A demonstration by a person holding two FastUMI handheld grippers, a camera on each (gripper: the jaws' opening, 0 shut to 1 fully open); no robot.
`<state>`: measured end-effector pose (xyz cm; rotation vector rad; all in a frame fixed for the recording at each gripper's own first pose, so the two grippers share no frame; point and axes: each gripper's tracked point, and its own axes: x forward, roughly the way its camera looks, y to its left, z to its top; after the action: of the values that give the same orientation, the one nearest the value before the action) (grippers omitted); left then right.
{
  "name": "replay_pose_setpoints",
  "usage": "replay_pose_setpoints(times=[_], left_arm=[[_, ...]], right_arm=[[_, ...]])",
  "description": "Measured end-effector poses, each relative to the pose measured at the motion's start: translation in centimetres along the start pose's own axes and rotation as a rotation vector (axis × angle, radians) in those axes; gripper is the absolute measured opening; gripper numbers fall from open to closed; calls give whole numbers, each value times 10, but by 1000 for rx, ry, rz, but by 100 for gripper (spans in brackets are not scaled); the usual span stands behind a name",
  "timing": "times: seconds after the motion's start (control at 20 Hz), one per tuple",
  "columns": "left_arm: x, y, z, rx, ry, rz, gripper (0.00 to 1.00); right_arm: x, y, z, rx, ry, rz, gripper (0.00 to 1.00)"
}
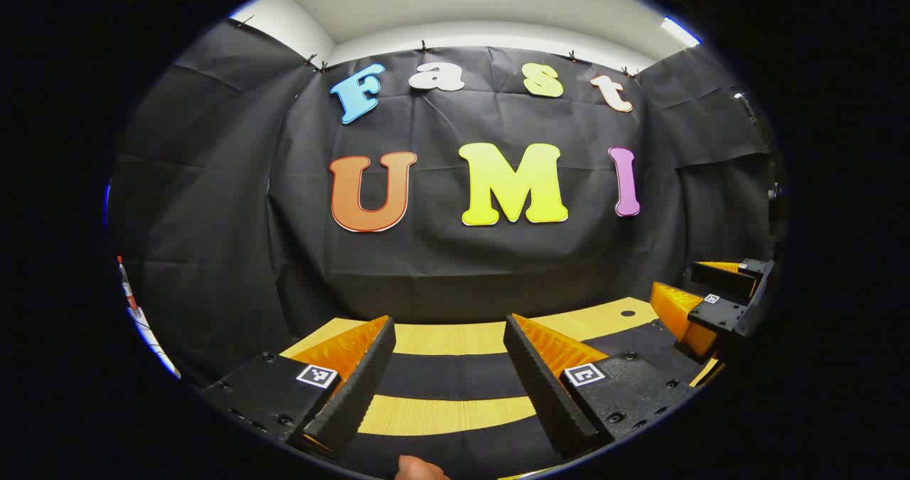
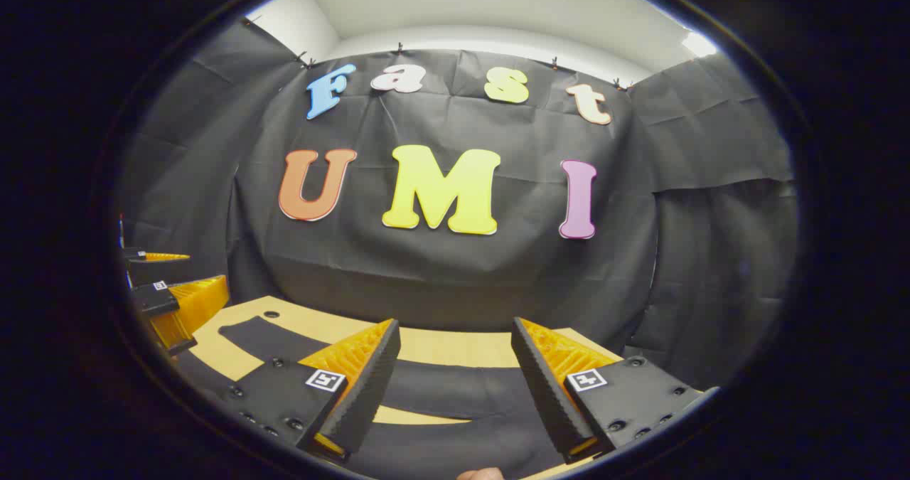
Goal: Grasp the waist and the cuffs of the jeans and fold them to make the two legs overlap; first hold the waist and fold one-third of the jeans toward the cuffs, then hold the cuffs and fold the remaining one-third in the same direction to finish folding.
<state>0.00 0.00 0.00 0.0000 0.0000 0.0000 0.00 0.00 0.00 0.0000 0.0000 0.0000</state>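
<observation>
Black jeans (image 1: 455,373) lie flat on the wooden tabletop (image 1: 455,338), legs running left to right as two dark bands. Left claw (image 1: 448,380) and right claw (image 2: 455,387) hover above them, both spread wide, gripping nothing.

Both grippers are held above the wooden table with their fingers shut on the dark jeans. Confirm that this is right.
Not quite. The left gripper and the right gripper do hover above the wooden table, but their fingers are spread open with nothing between them. The dark jeans lie flat on the table, ungrasped. The left gripper view and the right gripper view both show the gap between each pair of fingers.
</observation>
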Motion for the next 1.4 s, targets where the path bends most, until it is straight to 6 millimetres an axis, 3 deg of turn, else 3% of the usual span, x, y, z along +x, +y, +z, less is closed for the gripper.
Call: replay_pose_setpoints(times=[0.45,0.75,0.9,1.05,1.25,1.4], left_arm=[[2,3,7,13,-17,12,99],[5,7,38,2,-68,-36,100],[-1,20,35,-31,-36,-17,99],[-20,38,9,-117,75,29,99],[-62,80,-38,-295,281,162,100],[-101,114,-97,-558,487,302,98]], right_arm=[[4,6,6,-8,-9,21,96],[-1,14,39,-33,-57,-5,96],[-3,19,48,-32,-63,4,96],[-2,14,52,-22,-53,28,96],[0,0,46,-57,-18,76,97],[2,-19,49,-90,-17,75,96]])
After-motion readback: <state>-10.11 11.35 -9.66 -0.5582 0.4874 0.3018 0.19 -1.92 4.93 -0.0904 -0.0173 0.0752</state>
